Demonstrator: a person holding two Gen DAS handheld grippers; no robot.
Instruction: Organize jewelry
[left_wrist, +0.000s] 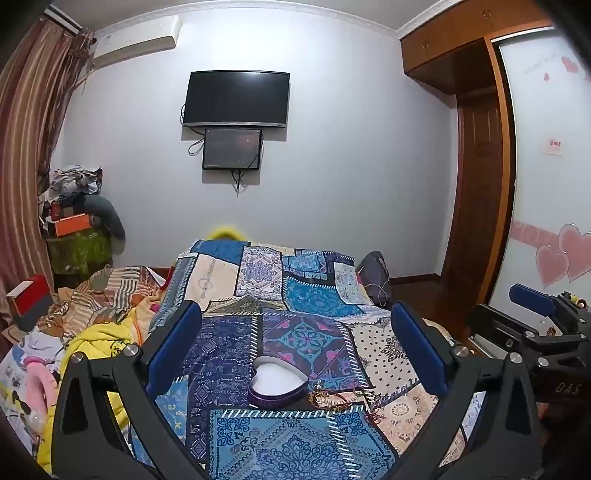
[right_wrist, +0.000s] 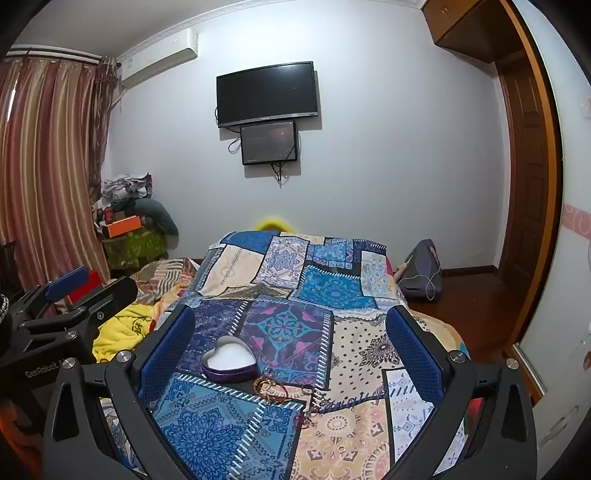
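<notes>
1. Both tongs hung spread wide and held nothing — the left tongs framed the lower middle of the left wrist view, the right tongs did the same in the right wrist view. I judged no piece had gone into the box yet.

2. The heart-shaped box sat open on the patchwork bedspread, low and centre in the frame, its white lining showing. The jewelry lay in a loose tangle just beside the box, toward the lower right.

3. In the right wrist view the same tangle touched or nearly touched the box; I could not tell which. A thin trail of chain ran further toward the lower right.

4. My main worry was the tangle itself — closing on one strand would likely have dragged its neighbours along.

5. The bedspread was soft and busy in pattern. Pressing down could have pinched cloth with the chain, and small rings were hard to pick out against the print.

6. The box looked light. A nudge from a finger could have slid or tipped it on the bed.

7. The two tongs hung near each other, so a hasty reach risked a knock between them.
</notes>
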